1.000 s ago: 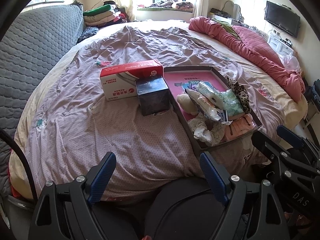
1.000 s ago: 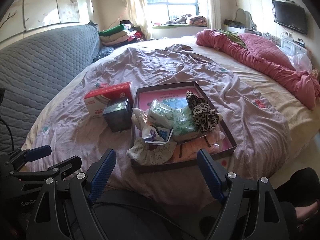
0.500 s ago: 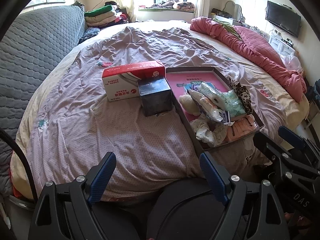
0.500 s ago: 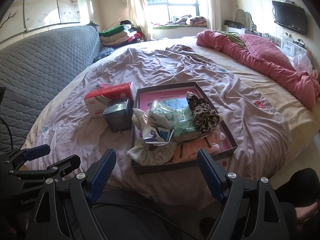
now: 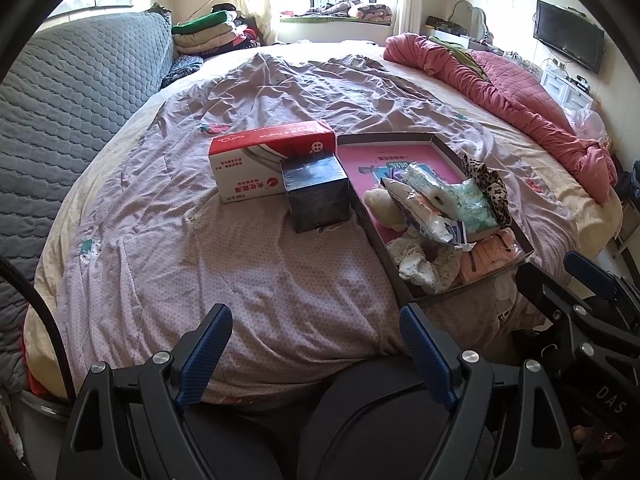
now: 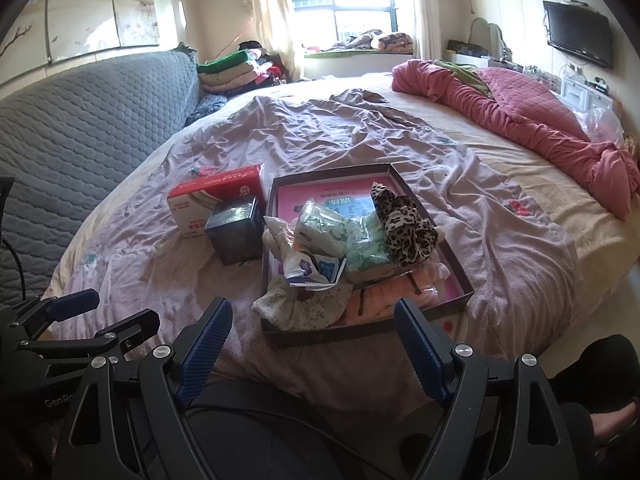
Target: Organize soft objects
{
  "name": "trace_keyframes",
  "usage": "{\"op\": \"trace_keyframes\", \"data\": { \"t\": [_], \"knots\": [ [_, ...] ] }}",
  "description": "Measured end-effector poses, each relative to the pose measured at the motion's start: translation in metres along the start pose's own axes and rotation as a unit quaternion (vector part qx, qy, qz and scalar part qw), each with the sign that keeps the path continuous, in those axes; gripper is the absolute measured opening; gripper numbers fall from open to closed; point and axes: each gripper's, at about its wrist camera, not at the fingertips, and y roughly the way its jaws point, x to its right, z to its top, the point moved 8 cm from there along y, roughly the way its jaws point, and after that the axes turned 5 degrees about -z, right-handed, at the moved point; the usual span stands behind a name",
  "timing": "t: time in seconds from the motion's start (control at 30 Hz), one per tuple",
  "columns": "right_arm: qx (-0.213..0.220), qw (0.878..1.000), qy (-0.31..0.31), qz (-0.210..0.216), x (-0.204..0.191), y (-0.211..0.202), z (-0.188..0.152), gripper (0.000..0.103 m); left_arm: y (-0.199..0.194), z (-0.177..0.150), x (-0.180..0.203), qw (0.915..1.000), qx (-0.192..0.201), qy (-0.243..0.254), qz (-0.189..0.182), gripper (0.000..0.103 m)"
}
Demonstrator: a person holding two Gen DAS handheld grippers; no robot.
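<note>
Both tools, left tool [image 5: 316, 354] and right tool [image 6: 310, 350], hang open and empty near the bed [image 5: 280, 280]. Soft things fill the tray [image 6: 362, 330]; I'd next reach right for the floral cloth [image 6: 300, 306].

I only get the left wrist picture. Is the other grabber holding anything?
Observer: No. The right wrist view shows the right gripper with its jaws wide apart and nothing between them.
Operator: What's it pointing at?
Observer: The tray. The floral cloth lies nearest, and its edge seems to lap over the tray's left wall.
Operator: What's on the wall above the grey quilted back?
Observer: A panel painted with blossom branches.
</note>
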Motion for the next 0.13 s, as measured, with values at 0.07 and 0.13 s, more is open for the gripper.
{"op": "trace_keyframes", "data": {
  "t": [0.07,0.13],
  "knots": [
    [-0.001,1.000,0.000,0.000,0.0003,0.0005,-0.0003,0.084,0.0023,-0.0008,-0.0026,1.0000,-0.003,-0.002,0.002,0.085],
    [0.000,1.000,0.001,0.000,0.0008,0.0011,-0.0007,0.084,0.0033,-0.0008,-0.0045,1.0000,-0.002,-0.002,0.002,0.085]
  ]
}}
